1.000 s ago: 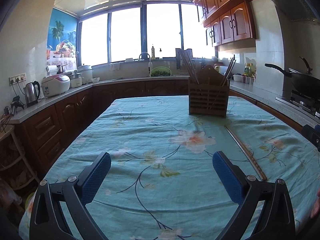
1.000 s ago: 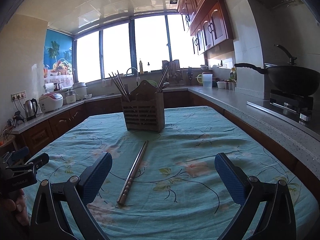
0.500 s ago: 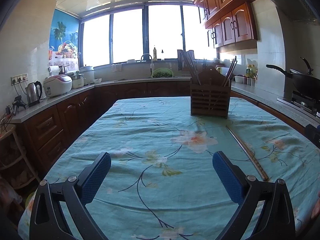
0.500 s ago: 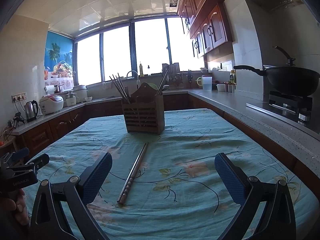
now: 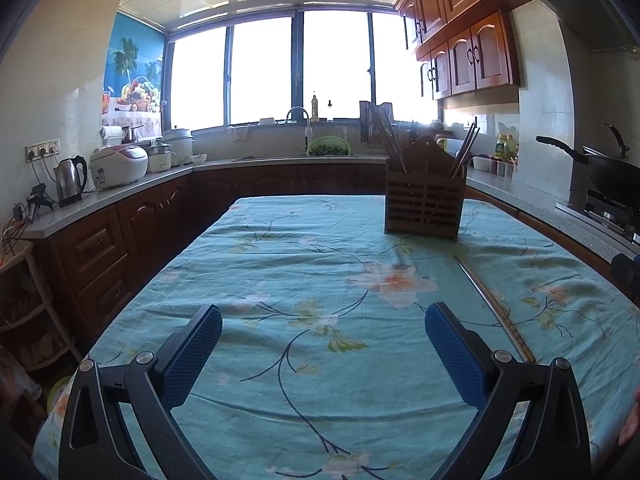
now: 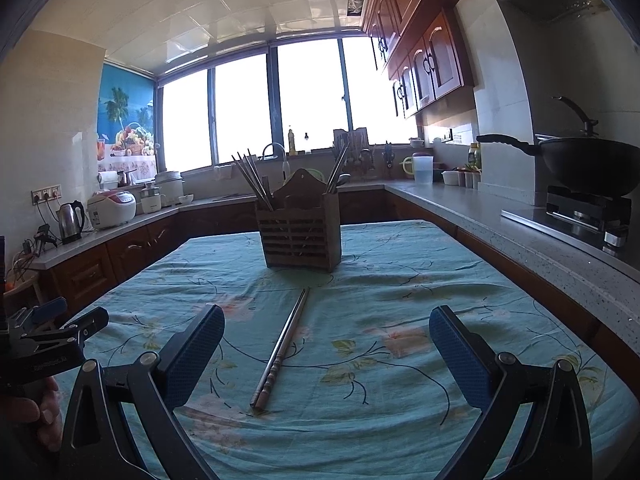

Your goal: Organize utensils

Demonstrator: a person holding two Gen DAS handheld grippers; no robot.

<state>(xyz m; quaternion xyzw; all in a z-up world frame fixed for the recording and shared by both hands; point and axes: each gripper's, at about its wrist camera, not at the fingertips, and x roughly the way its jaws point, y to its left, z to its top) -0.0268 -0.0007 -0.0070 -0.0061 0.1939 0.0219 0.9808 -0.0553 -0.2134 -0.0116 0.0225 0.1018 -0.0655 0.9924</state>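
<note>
A pair of metal chopsticks (image 6: pixel 283 343) lies side by side on the floral teal tablecloth (image 6: pixel 400 304), between and just beyond my right gripper (image 6: pixel 326 340), which is open and empty. In the left wrist view the same chopsticks (image 5: pixel 492 304) lie to the right of my left gripper (image 5: pixel 323 336), also open with nothing between its fingers. A slatted wooden utensil holder (image 6: pixel 300 236) stands farther back on the table, with several chopsticks and a spoon upright in it; the holder (image 5: pixel 424 204) appears right of centre in the left view.
Kitchen counters wrap around the table on the left, back and right. A kettle (image 5: pixel 71 180) and rice cookers stand on the left counter, a black wok (image 6: pixel 588 164) on the stove at right. A hand holding the left gripper (image 6: pixel 44 344) shows at the right view's left edge.
Both cameras have tilted slightly, so the holder and chopsticks sit a little lower in view. Both grippers stay open and the chopsticks have not moved.
</note>
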